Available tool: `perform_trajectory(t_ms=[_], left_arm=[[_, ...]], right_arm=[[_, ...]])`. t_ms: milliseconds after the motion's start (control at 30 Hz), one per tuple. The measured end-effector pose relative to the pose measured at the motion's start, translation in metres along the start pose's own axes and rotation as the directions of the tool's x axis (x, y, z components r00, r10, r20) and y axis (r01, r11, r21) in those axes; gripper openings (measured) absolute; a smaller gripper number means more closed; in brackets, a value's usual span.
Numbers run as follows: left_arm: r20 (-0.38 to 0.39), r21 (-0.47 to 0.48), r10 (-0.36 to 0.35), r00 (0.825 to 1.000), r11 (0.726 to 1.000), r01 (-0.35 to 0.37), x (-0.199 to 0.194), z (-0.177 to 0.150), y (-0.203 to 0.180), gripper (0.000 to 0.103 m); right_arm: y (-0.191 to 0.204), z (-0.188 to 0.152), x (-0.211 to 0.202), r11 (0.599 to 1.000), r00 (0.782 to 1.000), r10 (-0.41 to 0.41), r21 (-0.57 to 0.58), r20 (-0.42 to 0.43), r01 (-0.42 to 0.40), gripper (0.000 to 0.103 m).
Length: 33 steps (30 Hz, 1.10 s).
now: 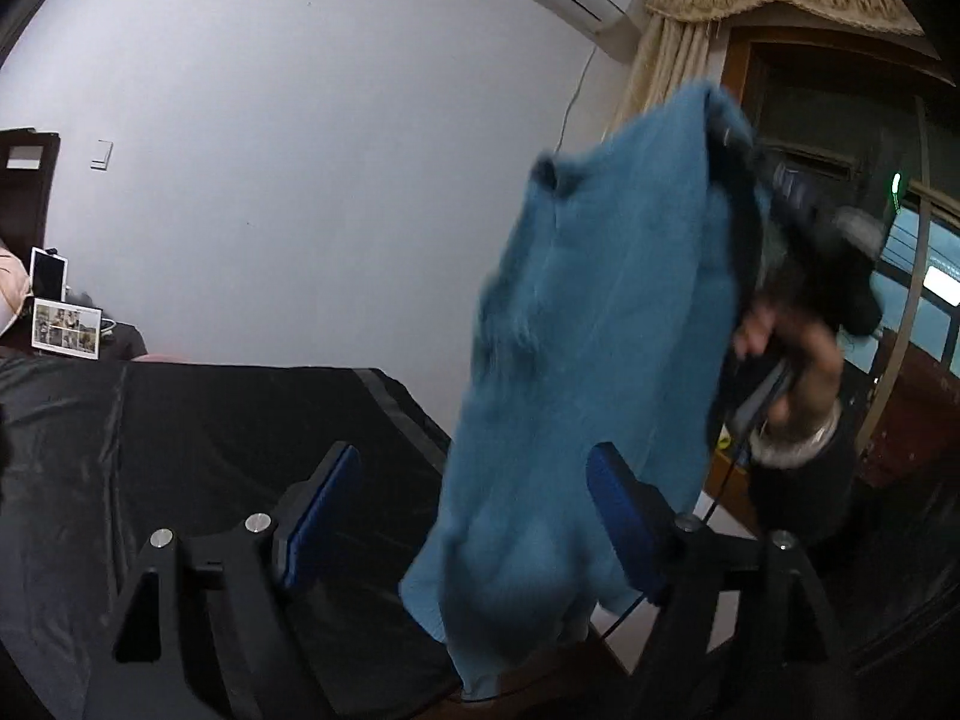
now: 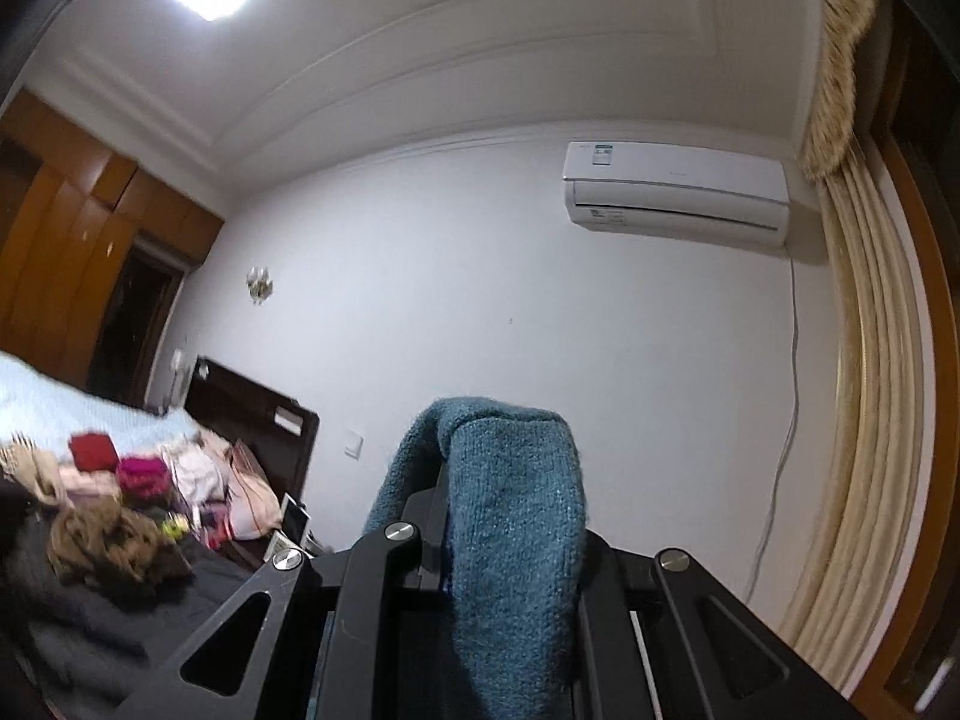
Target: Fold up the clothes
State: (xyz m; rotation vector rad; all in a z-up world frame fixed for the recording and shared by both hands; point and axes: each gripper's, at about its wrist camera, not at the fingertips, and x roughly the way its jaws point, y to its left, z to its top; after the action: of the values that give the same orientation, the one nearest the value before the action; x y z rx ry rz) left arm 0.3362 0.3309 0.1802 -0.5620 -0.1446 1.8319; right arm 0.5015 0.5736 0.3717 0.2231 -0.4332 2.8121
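Observation:
A blue knitted garment [image 1: 588,348] hangs in the air at the right of the left wrist view, held up at its top corner by my right gripper [image 1: 729,141]. In the right wrist view that gripper [image 2: 510,480] is shut on the blue garment [image 2: 516,540], which drapes over its fingers. My left gripper [image 1: 474,504] is open, its blue pads [image 1: 321,516] wide apart. The garment's lower part hangs between the left fingers, in front of them; I cannot tell whether it touches them.
A black sheet [image 1: 180,450] covers the bed below the left gripper. Loose clothes [image 2: 120,498] are piled on the bed at the left of the right wrist view. A tablet and photo frame [image 1: 66,324] stand by the headboard. Curtains [image 2: 870,420] and a window are at the right.

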Motion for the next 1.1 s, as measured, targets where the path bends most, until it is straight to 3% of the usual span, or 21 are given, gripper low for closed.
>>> perform_trajectory(t_ms=[100, 200, 367, 433, 533, 567, 600, 633, 667, 733, 833, 933, 1000, 1100], left_arm=[[-0.031, -0.021, -0.008, 0.999, 1.0, 0.007, 0.021, -0.014, 0.018, 0.082], [-0.094, -0.091, -0.102, 0.99, 0.991, 0.094, 0.046, -0.022, 0.038, 0.082], [-0.118, -0.15, -0.278, 0.953, 0.954, 0.26, 0.071, -0.03, 0.047, 0.083], [-0.127, -0.19, -0.355, 0.926, 0.925, 0.329, 0.078, -0.03, 0.053, 0.083], [-0.133, -0.251, -0.495, 0.858, 0.855, 0.454, 0.088, -0.034, 0.058, 0.083], [-0.133, -0.247, -0.5, 0.856, 0.853, 0.46, 0.09, -0.037, 0.054, 0.079], [-0.137, -0.24, -0.492, 0.86, 0.858, 0.453, 0.092, -0.039, 0.049, 0.069], [-0.149, -0.246, -0.486, 0.861, 0.862, 0.443, 0.094, -0.042, 0.044, 0.047], [-0.158, -0.264, -0.478, 0.864, 0.864, 0.429, 0.097, -0.044, 0.042, 0.036], [-0.145, -0.279, -0.419, 0.896, 0.887, 0.369, 0.09, -0.044, 0.039, 0.027], [-0.08, -0.283, -0.28, 0.957, 0.927, 0.247, 0.061, -0.036, 0.04, 0.024], [0.009, -0.299, -0.118, 0.993, 0.947, 0.115, 0.02, -0.019, 0.045, 0.023], [0.075, -0.303, -0.004, 0.997, 0.953, 0.027, -0.009, -0.005, 0.045, 0.022], [0.157, -0.237, 0.133, 0.979, 0.967, -0.093, -0.04, 0.018, 0.026, 0.022]], right_arm=[[0.006, 0.006, -0.001, 1.0, 0.999, 0.006, -0.025, 0.048, -0.005, 0.011], [0.012, 0.015, -0.005, 0.998, 0.995, 0.029, -0.057, 0.091, -0.024, 0.011], [0.019, 0.025, -0.019, 0.997, 0.989, 0.064, -0.06, 0.13, -0.057, 0.011], [0.019, 0.027, -0.026, 0.996, 0.987, 0.078, -0.056, 0.142, -0.071, 0.011], [0.02, 0.032, -0.035, 0.995, 0.982, 0.096, -0.051, 0.16, -0.089, 0.011], [0.021, 0.033, -0.038, 0.995, 0.981, 0.099, -0.051, 0.166, -0.092, 0.011], [0.021, 0.034, -0.039, 0.995, 0.981, 0.098, -0.053, 0.168, -0.09, 0.011], [0.022, 0.035, -0.04, 0.995, 0.98, 0.097, -0.055, 0.171, -0.089, 0.011], [0.023, 0.035, -0.041, 0.995, 0.981, 0.092, -0.059, 0.169, -0.083, 0.011], [0.023, 0.033, -0.04, 0.995, 0.984, 0.078, -0.067, 0.159, -0.068, 0.011], [0.017, 0.025, -0.038, 0.997, 0.992, 0.031, -0.071, 0.125, -0.022, 0.011], [0.001, 0.01, -0.037, 0.998, 0.997, -0.039, -0.048, 0.07, 0.043, 0.011], [-0.011, -0.003, -0.037, 0.996, 0.997, -0.076, -0.034, 0.019, 0.077, 0.011], [-0.021, -0.024, -0.032, 0.996, 0.994, -0.093, -0.021, -0.061, 0.092, 0.011]])
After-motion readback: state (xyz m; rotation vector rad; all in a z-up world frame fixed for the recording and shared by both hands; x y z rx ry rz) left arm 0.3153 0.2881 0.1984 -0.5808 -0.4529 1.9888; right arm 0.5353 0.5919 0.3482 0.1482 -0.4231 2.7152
